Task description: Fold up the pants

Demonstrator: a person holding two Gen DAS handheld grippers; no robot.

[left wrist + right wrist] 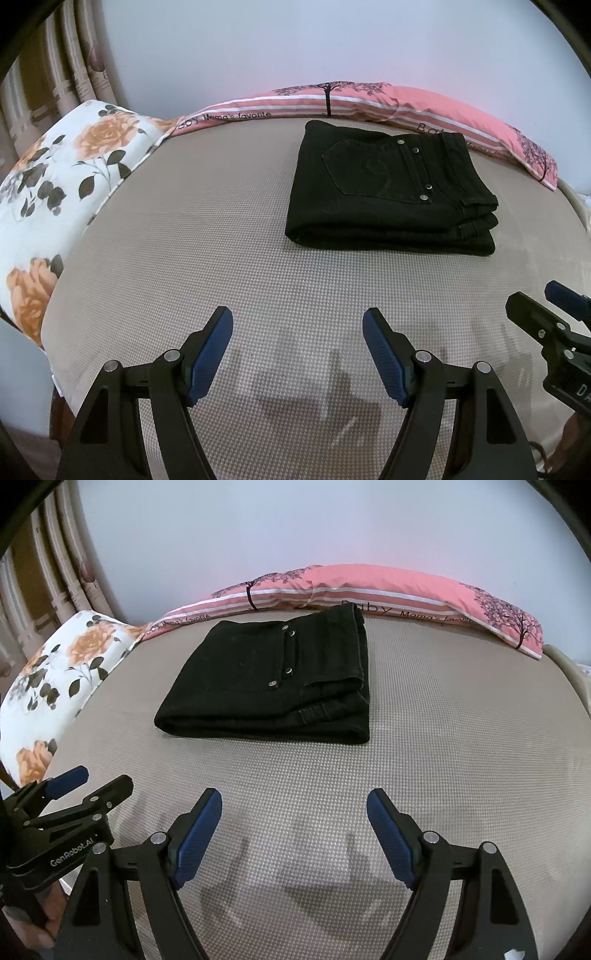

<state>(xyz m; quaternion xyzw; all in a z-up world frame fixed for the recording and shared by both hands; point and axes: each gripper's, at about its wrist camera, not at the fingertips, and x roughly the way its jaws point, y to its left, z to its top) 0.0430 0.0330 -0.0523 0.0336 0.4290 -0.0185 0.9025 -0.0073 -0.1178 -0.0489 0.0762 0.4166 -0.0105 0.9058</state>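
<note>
Already folded into a thick rectangular stack, the black pants (391,192) lie on the beige textured mattress (184,240), back pocket up, near the pink striped pillow (369,99) along the far edge. Both the left gripper (297,350) and right gripper (294,830) hover nearer the camera with fingers spread wide, holding nothing, well apart from the pants. A floral pillow (48,184) sits at the left edge.

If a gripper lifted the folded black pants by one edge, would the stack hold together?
Probably not: the black pants lie in loose stacked layers, so they would likely unfold and droop. The thick denim looks fairly heavy. Nothing suggests rolling.
</note>
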